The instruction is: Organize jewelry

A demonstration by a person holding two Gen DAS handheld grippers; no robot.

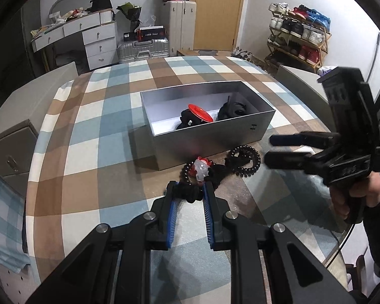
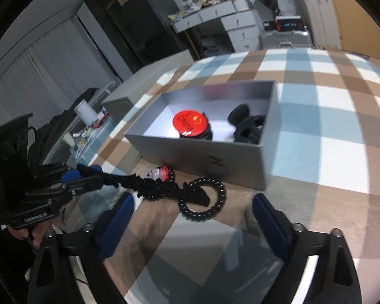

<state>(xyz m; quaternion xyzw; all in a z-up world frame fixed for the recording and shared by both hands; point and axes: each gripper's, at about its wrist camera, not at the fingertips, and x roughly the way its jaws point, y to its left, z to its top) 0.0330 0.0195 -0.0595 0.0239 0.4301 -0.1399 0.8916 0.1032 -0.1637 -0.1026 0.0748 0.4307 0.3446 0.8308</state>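
At the left, the left claw (image 1: 188, 193) is pinched tight on one end of a black, knobbly strand of jewelry (image 1: 190, 192), its blue ribbed pads pressing the dark beads from both sides. The strand trails away across the counter (image 1: 88, 131), which is covered in a soft checked cloth of blue, brown and white squares. Along the strand sits a small clump of clear crinkled plastic with a red piece (image 1: 201, 168), and past that a glossy black coiled loop (image 1: 244, 160), shaped like a spiral ring, lies flat on the cloth. Just behind these stands an open rectangular box (image 1: 210, 139) of smooth matte grey card with a white lining; inside are a round red disc (image 1: 200, 112) on something black and a dark lumpy bundle (image 1: 231, 110). At the right, the right claw (image 2: 192, 217) hangs above the coiled loop, its blue-padded fingers spread wide and holding nothing.
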